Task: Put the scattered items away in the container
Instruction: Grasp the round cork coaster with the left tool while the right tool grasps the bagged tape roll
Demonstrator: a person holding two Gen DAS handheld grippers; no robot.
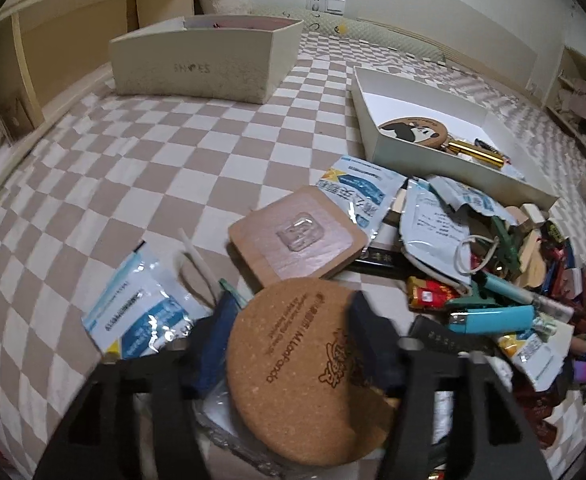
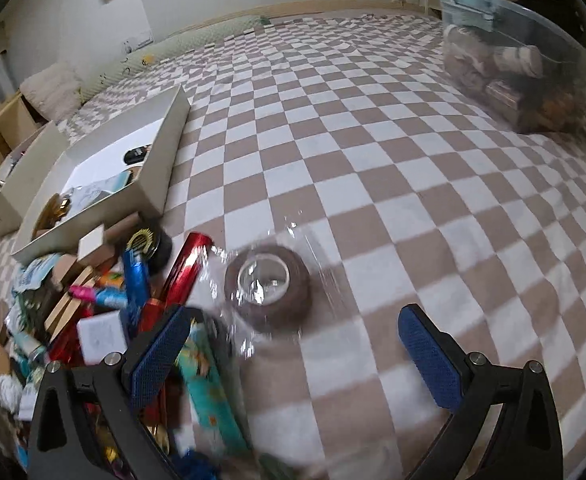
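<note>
Left wrist view: the left gripper (image 1: 293,320) has its blue pads against both edges of a round cork coaster (image 1: 305,376), clamped, above the clutter on the checkered bedspread (image 1: 153,168). The white tray (image 1: 381,140) lies beyond, near the pile.

Right wrist view: the right gripper (image 2: 293,344) gapes wide, nothing between its pads; a wrapped brown tape roll (image 2: 267,284) sits just ahead, beside the heap (image 2: 105,300).

On the bed (image 1: 141,168), the pile (image 1: 493,272) lies at three o'clock; the open box (image 1: 421,152) sits behind it, at one o'clock.
</note>
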